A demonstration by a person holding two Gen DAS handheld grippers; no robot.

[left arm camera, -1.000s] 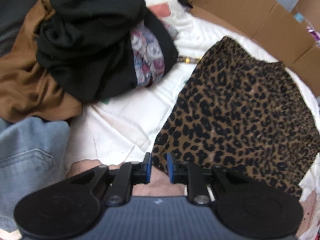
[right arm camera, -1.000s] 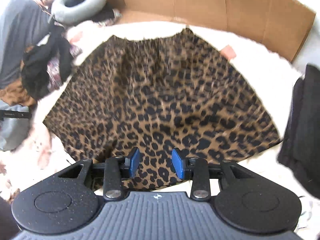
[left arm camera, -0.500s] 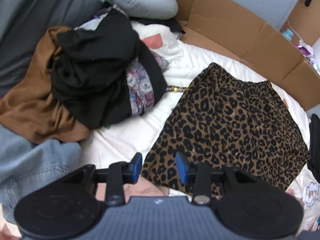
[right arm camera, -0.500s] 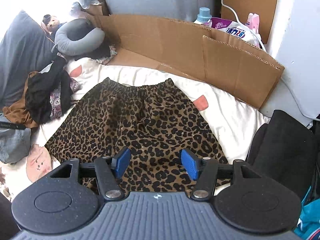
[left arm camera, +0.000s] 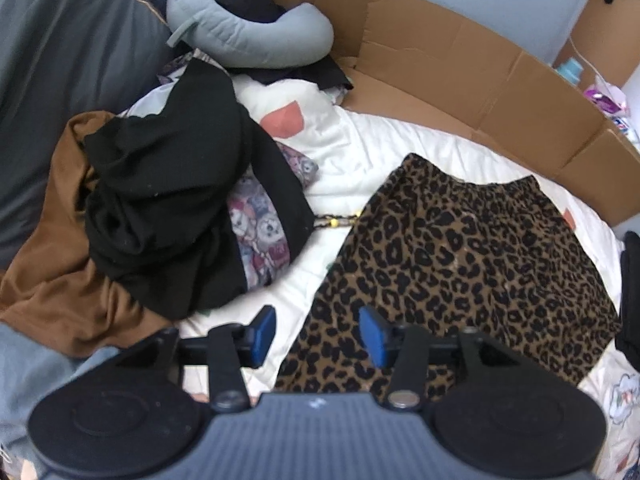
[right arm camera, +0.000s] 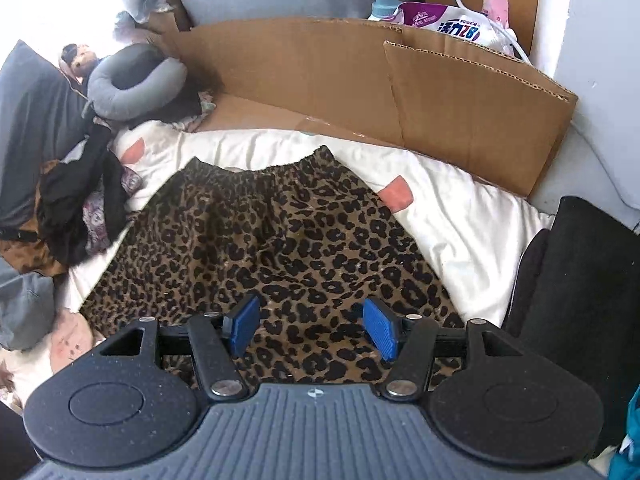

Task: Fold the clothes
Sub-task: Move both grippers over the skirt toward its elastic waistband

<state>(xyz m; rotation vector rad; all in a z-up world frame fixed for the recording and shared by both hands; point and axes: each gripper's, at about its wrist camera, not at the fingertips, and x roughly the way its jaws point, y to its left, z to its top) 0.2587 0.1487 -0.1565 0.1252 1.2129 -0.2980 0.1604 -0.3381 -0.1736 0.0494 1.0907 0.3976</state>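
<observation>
The left tool (left arm camera: 316, 334) was spread wide, its blue pads (left arm camera: 262, 330) holding nothing. It hovered above the near left corner of the leopard-print skirt (left arm camera: 460, 264); one pad was over the white bedsheet (left arm camera: 360, 148) and the other over the skirt's hem. The skirt lay flat on the bed, ahead and to the right of this tool, with its elastic waistband at the far side. To the left of the tool was a heap of clothes: a black garment (left arm camera: 160, 208) on top, a patterned piece (left arm camera: 260, 236) showing under it, and a brown garment (left arm camera: 52, 272) beneath. A grey neck pillow (left arm camera: 248, 36) lay far ahead, beside the cardboard sheet (left arm camera: 460, 64) that stood along the far edge of the bed.

The right tool (right arm camera: 312, 330) was also spread apart and held nothing. It was above the near hem of the skirt (right arm camera: 272, 240), which stretched straight ahead of it. To its right, a folded black cloth (right arm camera: 576, 288) lay just beside the skirt's edge. Behind the cardboard (right arm camera: 400, 92), far ahead, stood a detergent bag (right arm camera: 448, 24) and a bottle (right arm camera: 384, 0).
</observation>
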